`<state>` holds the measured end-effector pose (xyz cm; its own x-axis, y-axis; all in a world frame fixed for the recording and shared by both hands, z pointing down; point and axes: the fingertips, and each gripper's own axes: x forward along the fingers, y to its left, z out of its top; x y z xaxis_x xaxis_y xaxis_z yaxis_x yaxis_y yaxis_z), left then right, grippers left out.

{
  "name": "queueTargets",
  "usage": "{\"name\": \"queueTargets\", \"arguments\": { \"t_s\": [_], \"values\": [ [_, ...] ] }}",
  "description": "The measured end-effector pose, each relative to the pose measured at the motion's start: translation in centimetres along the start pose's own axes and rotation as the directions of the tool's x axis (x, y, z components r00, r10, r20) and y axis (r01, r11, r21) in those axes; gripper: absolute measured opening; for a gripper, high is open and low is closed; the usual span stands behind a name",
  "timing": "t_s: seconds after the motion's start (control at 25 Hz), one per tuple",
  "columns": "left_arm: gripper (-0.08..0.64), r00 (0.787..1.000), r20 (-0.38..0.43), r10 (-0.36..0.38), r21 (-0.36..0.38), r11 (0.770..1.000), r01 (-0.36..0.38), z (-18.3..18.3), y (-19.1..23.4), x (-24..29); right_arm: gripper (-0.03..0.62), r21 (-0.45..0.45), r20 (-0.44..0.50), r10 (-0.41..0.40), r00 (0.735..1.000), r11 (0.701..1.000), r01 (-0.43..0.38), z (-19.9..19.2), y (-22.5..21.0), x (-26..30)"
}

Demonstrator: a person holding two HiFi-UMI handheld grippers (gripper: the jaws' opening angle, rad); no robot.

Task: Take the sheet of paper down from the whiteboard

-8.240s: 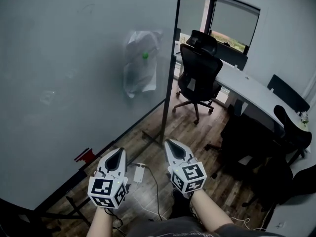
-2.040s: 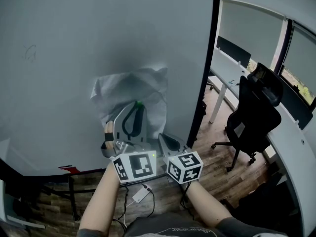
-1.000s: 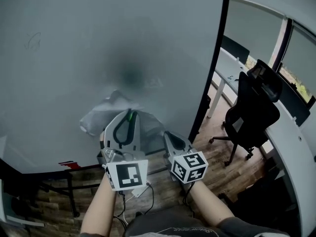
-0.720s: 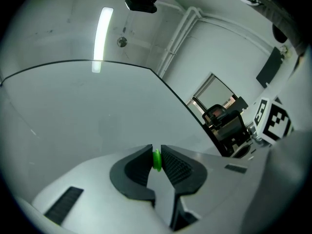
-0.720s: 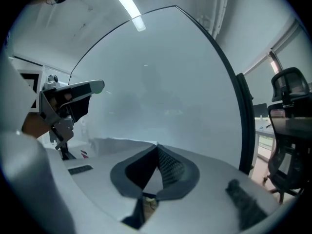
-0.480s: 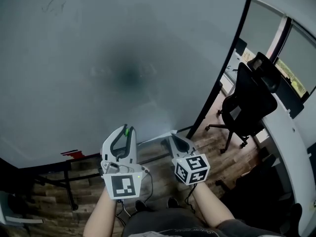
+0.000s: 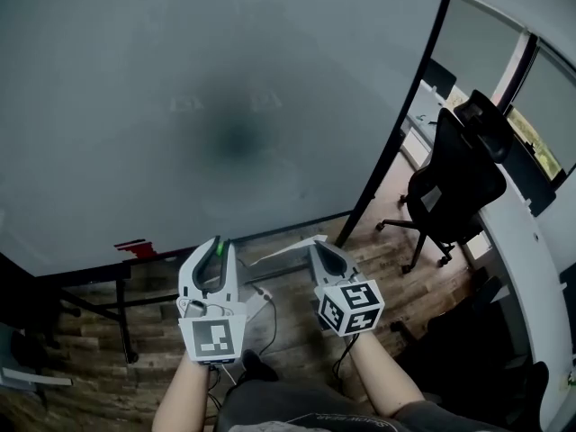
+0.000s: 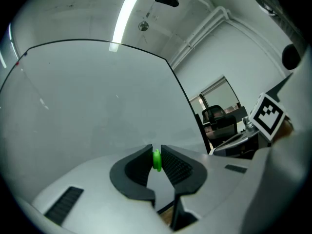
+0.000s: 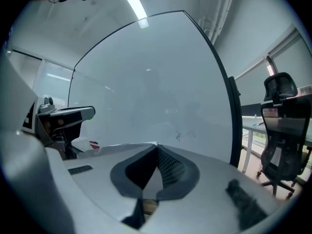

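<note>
Tightly, right gripper [image 7: 316, 244] jaws pinch the paper [image 7: 281, 250]; left gripper [image 7: 219, 250] jaws clamp a green magnet [image 8: 156, 160].

A black office chair [image 7: 454, 183] stood at three o'clock on the wood-plank floor [image 7: 378, 250], beside a white tabletop [image 7: 522, 277] running along four o'clock. A window [image 7: 549, 97] showed at two o'clock. A small red object [image 7: 135, 247] lay at eight o'clock.

A smooth, faintly glossy whiteboard [image 7: 225, 106], wood-plank floor [image 7: 382, 261], thin matt paper [image 7: 281, 251], a shiny green plastic magnet [image 8: 156, 160], left gripper [image 7: 219, 244] and right gripper [image 7: 317, 246] in matt grey plastic with ribbed black pads [image 8: 176, 165].
</note>
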<state>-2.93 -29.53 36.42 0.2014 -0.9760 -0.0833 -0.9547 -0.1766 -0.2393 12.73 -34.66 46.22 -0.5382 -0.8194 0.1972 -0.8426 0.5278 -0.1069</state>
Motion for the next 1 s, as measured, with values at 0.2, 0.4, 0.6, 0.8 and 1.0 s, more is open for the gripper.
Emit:
{"name": "queueTargets", "arguments": {
  "t_s": [0.2,0.4,0.6,0.8,1.0],
  "values": [
    [0.064,0.997,-0.046,0.067,-0.022,0.997,-0.069,-0.4,-1.3,-5.2,0.020,0.017,-0.010,0.050,0.999,0.999,-0.050,-1.5,1.4,-3.8],
    [0.064,0.984,-0.107,0.139,-0.021,0.990,-0.142,-1.4,-1.9,-11.4,0.021,0.035,-0.046,0.097,0.994,0.995,-0.096,-4.6,3.3,-7.5],
    [0.063,0.967,-0.157,0.201,-0.009,0.979,-0.205,-2.4,-1.9,-17.0,0.021,0.039,-0.070,0.147,0.987,0.989,-0.144,-6.6,5.7,-10.0],
    [0.064,0.955,-0.176,0.240,0.016,0.970,-0.241,-2.1,-1.3,-20.2,0.020,0.041,-0.065,0.188,0.980,0.982,-0.185,-7.0,8.0,-11.3],
    [0.064,0.957,-0.160,0.241,0.008,0.970,-0.243,-1.2,-1.4,-21.1,0.020,0.039,-0.053,0.202,0.978,0.979,-0.200,-6.5,9.5,-12.5]
  ]
}}
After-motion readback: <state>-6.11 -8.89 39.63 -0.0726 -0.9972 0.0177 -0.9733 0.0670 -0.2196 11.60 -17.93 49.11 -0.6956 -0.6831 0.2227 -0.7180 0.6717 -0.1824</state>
